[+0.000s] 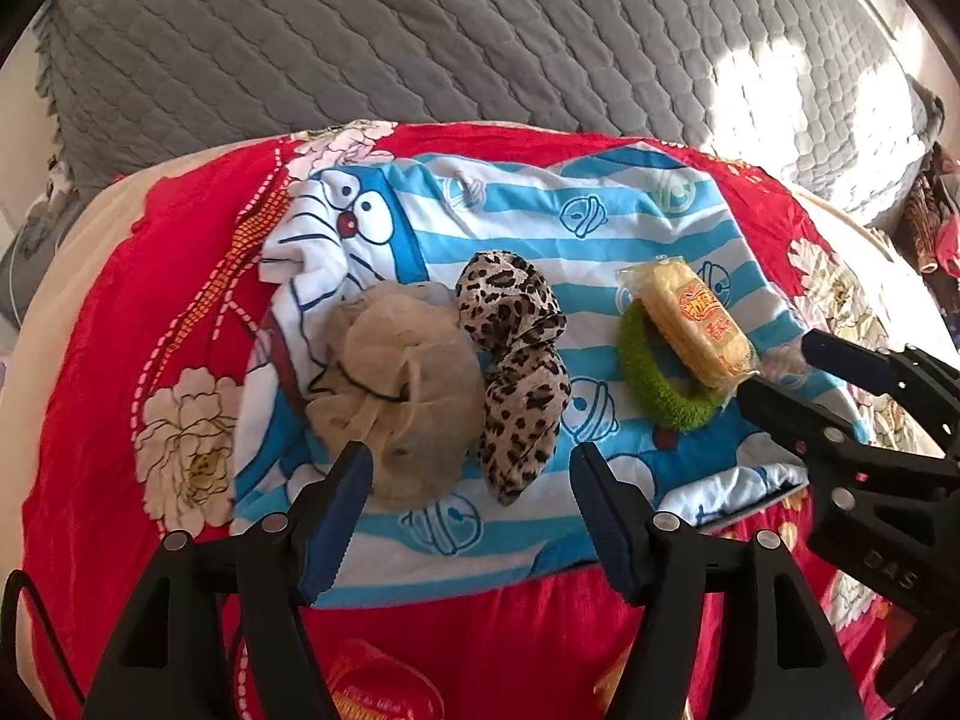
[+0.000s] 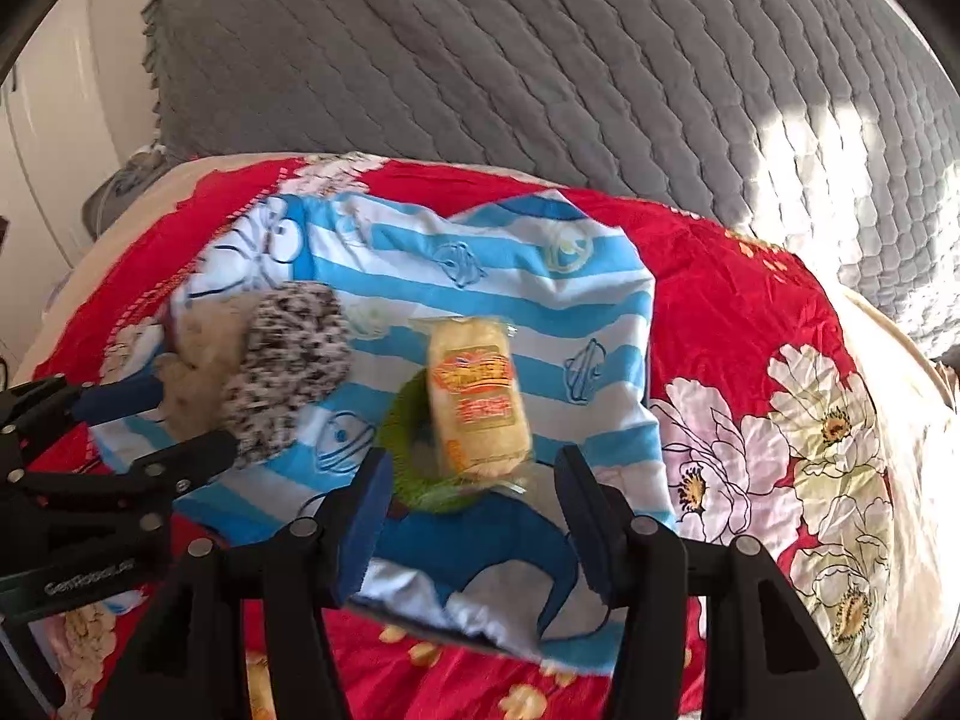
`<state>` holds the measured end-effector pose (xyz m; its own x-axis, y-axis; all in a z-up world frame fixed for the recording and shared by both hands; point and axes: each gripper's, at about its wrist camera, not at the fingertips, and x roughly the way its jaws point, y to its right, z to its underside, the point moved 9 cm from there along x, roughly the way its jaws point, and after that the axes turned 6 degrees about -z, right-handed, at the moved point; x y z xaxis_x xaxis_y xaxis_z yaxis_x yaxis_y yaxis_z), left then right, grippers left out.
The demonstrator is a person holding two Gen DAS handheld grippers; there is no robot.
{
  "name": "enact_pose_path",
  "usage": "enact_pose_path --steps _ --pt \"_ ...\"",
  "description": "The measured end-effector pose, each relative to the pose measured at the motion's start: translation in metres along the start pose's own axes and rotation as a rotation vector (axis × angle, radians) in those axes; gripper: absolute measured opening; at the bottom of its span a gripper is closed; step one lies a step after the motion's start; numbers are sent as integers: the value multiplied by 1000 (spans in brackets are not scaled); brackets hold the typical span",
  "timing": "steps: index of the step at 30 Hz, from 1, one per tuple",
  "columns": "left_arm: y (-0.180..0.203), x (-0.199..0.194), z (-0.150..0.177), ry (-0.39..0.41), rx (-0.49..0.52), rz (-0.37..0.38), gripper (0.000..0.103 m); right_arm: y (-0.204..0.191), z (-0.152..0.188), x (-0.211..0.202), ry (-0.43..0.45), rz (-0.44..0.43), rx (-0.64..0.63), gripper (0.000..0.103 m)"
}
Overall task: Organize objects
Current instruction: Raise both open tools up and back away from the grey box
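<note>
Both grippers, left gripper and right gripper, hover with fingers spread, empty, over scrunchies.

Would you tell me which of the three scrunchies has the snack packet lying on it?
The green scrunchie: the snack packet lies across it. The beige and leopard ones lie bare.

you've got a grey quilt across the back, sun patch on its right side. red floral cover lies in front of it, cream edging at both sides. some dark clutter at the far right, too small to tell.
</note>
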<state>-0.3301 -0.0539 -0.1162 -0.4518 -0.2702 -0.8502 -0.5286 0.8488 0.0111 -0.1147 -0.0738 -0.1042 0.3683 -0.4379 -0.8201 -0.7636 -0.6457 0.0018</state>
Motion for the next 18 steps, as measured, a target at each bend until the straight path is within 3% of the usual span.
enact_pose_path --steps 7,18 --pt "-10 -25 8 19 -10 -1 73 -23 -6 -34 54 -12 -45 67" --pt "-28 -66 33 39 -32 9 74 -48 2 -72 78 -23 -88 69"
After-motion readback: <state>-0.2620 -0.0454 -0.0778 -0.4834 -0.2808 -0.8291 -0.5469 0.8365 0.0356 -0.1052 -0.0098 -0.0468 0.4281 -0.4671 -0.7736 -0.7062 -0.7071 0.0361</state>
